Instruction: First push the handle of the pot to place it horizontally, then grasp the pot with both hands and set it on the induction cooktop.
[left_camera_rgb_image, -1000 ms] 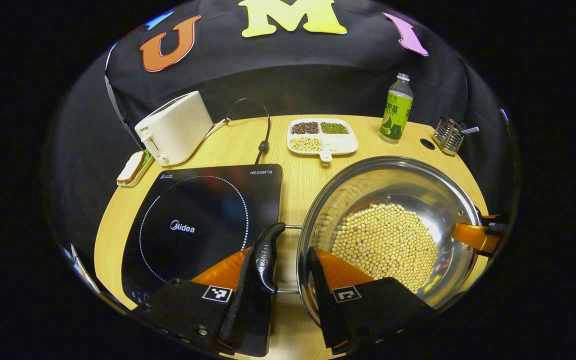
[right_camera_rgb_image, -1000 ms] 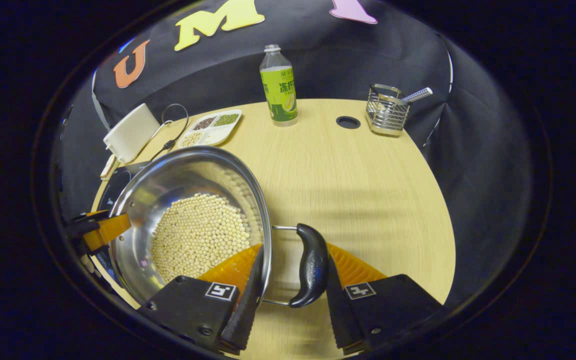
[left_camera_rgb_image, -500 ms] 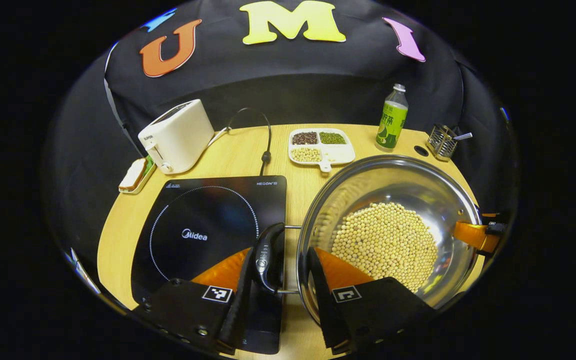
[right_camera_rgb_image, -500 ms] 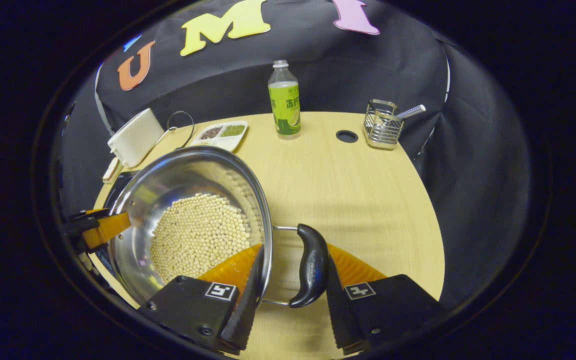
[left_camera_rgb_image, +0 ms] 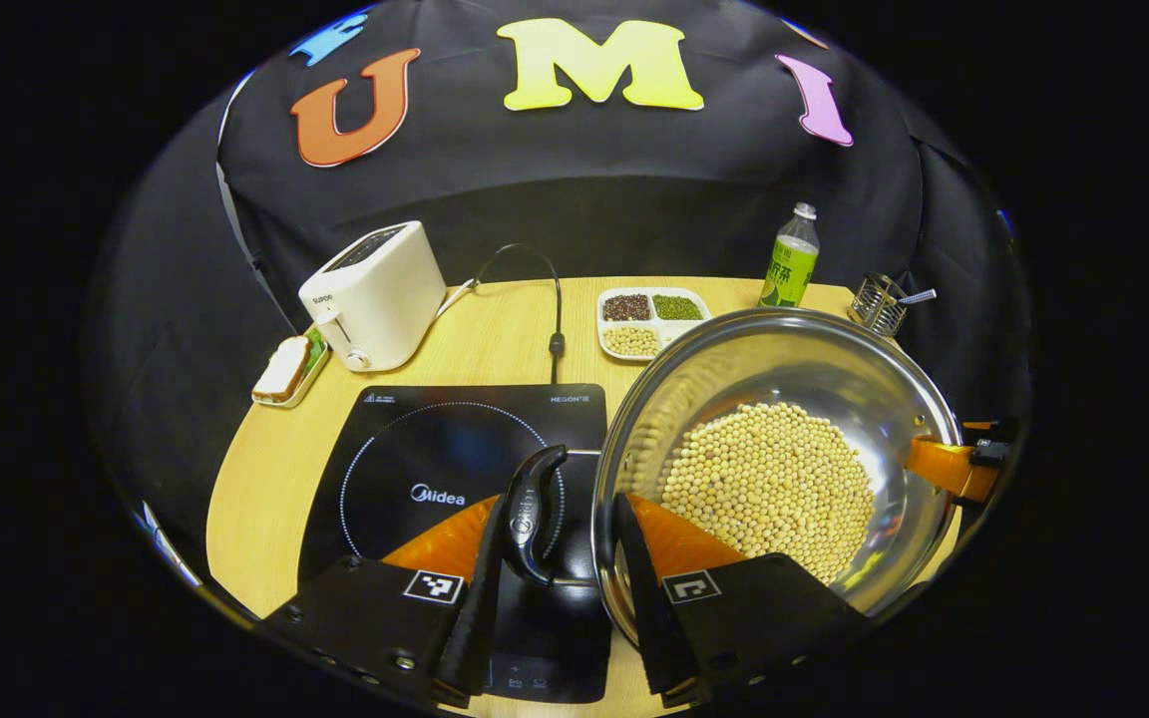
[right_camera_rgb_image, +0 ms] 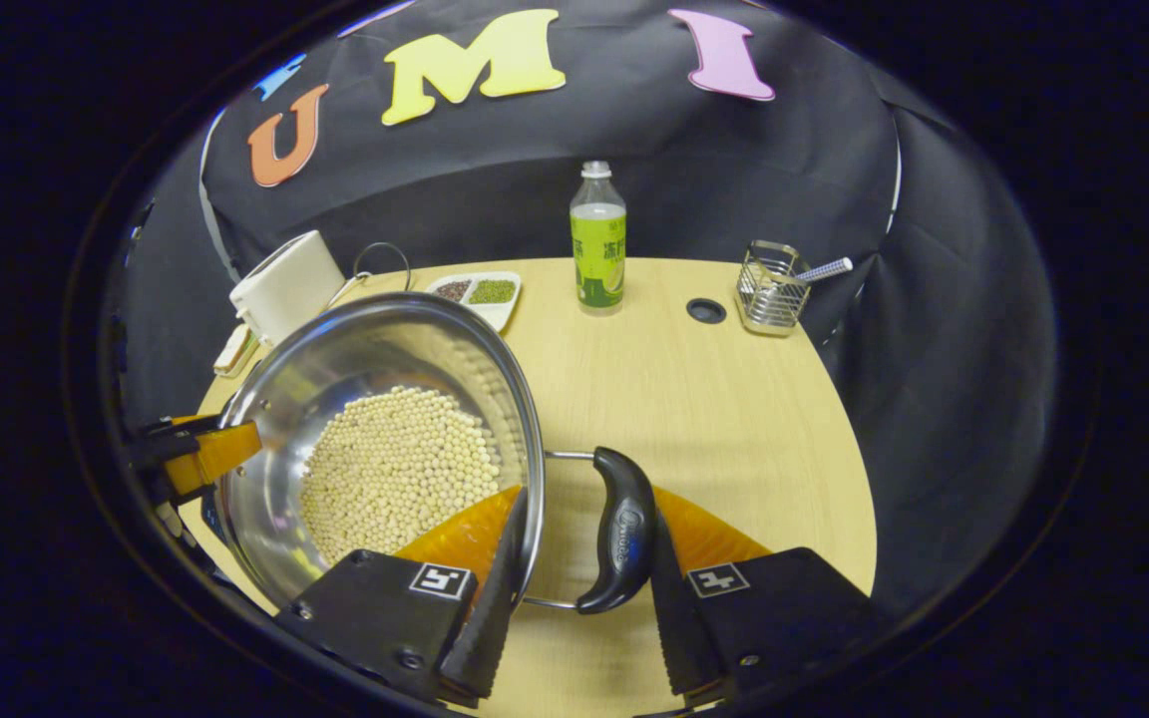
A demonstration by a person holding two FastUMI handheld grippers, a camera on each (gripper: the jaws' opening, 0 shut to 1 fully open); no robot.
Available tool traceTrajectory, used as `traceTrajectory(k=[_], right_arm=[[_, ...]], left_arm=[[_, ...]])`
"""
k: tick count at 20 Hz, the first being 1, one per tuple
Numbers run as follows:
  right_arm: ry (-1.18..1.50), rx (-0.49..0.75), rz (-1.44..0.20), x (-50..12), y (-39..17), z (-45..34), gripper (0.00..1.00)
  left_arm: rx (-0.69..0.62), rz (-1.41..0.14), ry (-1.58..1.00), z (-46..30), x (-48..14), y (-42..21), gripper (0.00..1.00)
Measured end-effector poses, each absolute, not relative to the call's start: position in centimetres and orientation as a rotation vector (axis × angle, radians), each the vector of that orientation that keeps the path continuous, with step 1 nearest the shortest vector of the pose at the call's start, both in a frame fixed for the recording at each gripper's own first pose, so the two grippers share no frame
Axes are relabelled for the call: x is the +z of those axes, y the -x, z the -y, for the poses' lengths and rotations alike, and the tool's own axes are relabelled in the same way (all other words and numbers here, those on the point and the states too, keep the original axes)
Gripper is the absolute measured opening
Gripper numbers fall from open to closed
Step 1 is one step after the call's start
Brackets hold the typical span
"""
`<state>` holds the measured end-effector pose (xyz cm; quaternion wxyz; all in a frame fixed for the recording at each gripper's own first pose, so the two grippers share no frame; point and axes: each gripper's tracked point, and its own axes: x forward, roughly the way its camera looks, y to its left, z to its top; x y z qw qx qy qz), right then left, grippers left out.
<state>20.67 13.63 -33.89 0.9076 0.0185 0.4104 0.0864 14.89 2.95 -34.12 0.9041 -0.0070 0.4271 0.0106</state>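
Currently: your left claw (left_camera_rgb_image: pixel 557 588) clamped across pot (left_camera_rgb_image: pixel 774 454) rim and black handle (left_camera_rgb_image: pixel 529 514); your right claw (right_camera_rgb_image: pixel 574 588) clamped likewise on opposite handle (right_camera_rgb_image: pixel 620 529). Pot, holding soybeans (left_camera_rgb_image: pixel 769 489), sits high in both views, above induction cooktop's (left_camera_rgb_image: pixel 435 469) right edge; whether it touches bench (right_camera_rgb_image: pixel 714 399) you cannot tell. Open bench right of pot. Back row: toaster (left_camera_rgb_image: pixel 375 294), divided dish (left_camera_rgb_image: pixel 652 317), bottle (right_camera_rgb_image: pixel 598 239), wire caddy (right_camera_rgb_image: pixel 772 287).

Close, from opposite rims, both over the pot (left_camera_rgb_image: pixel 774 479) (2 fisheyes)
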Motion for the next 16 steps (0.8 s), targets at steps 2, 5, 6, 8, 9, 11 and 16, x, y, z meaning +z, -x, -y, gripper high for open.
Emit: traceTrajectory(k=[2,5,6,8,9,11,16], right_arm=[[-0.04,0.179,-0.838,-33.2,-20.5,-14.7,0.63],[-0.041,0.188,-0.828,-32.3,-20.0,-16.7,0.63],[-0.042,0.19,-0.825,-32.1,-19.8,-17.4,0.63],[-0.044,0.194,-0.822,-31.7,-19.5,-18.8,0.63],[-0.046,0.195,-0.821,-31.5,-19.4,-19.5,0.63],[-0.051,0.198,-0.821,-31.3,-19.0,-21.0,0.63],[-0.062,0.194,-0.822,-30.8,-17.9,-24.5,0.63]], left_arm=[[0.022,-0.878,0.015,-4.0,-33.6,-14.8,0.58],[0.027,-0.871,0.018,-6.1,-33.0,-14.4,0.67],[0.028,-0.871,0.019,-6.7,-32.8,-14.3,0.58],[0.032,-0.869,0.017,-8.2,-32.5,-14.1,0.58],[0.034,-0.87,0.017,-8.8,-32.5,-14.1,0.58],[0.037,-0.869,0.017,-10.3,-32.3,-13.8,0.67],[0.035,-0.867,0.017,-13.9,-32.0,-13.4,0.58]])
